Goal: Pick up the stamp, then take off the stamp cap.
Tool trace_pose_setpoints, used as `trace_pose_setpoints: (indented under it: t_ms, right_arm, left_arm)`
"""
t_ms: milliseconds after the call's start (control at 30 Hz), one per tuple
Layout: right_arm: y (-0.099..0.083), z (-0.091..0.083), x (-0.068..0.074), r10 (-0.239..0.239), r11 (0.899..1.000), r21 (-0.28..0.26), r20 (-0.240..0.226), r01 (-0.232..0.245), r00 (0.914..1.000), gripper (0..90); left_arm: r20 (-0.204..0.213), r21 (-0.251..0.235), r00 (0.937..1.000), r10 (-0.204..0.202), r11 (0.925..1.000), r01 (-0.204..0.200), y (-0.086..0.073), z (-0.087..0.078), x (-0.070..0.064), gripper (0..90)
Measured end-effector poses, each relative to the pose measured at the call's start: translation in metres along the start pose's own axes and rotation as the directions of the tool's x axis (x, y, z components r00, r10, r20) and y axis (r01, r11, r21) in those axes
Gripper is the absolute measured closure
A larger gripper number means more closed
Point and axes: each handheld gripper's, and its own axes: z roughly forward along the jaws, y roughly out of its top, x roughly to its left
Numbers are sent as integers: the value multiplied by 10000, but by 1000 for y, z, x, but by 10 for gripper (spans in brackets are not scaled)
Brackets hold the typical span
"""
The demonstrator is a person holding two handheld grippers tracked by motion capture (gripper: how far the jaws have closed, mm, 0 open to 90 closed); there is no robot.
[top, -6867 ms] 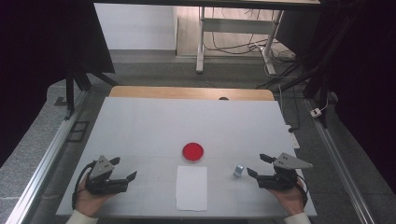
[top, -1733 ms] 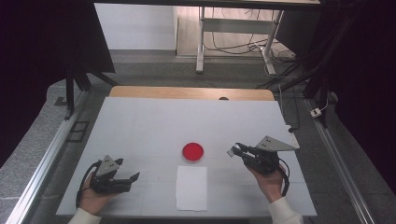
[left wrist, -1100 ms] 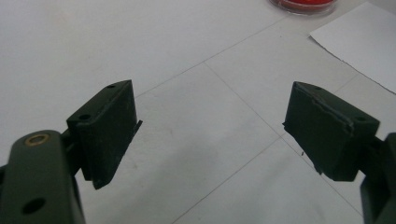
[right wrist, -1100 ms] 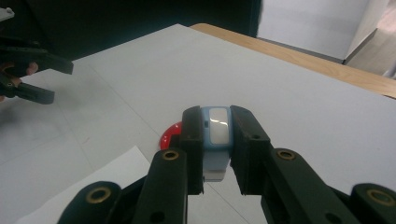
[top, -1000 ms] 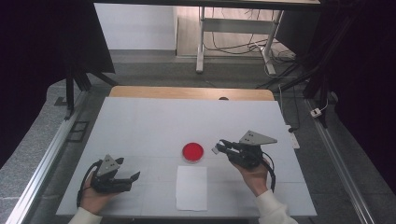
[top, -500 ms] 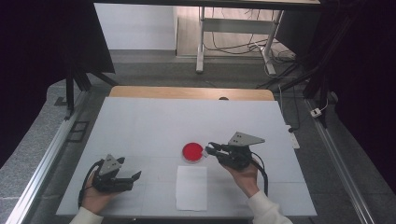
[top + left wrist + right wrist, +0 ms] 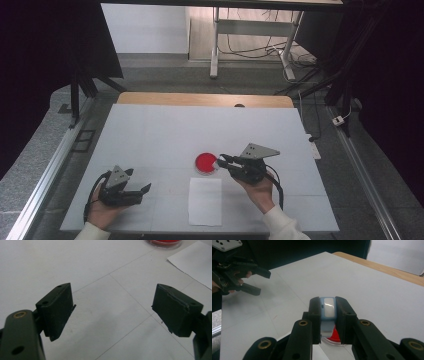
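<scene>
Slippage is looming: right hand-held gripper (image 7: 328, 315) is pinching a small blue stamp (image 7: 328, 307) above the red ink pad (image 7: 205, 163); tilting could smear. Left hand-held gripper (image 7: 131, 192) is resting agape on the surface (image 7: 165, 130).

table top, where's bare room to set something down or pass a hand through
The far half of the white table top, between the wooden back edge and the round red dish, is bare. So is the stretch between the open left gripper and the white paper sheet. It is crowded where the right gripper holds a small light-blue block over the dish.
</scene>
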Motion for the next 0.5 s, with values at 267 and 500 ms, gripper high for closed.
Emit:
trace_pose_setpoints:
  t_ms: [267, 500]
  right_arm:
    - [1, -3, -1, 5, 9999, -167, 97, -3, 10000, 752]
    - [1, -3, -1, 23, 9998, -182, 129, -21, 9999, 751]
  left_arm:
    - [-28, -75, 10000, -15, 10000, 15, 1, 0, -1, 168]
    - [-8, -166, 10000, 0, 9999, 0, 2, -1, -2, 168]
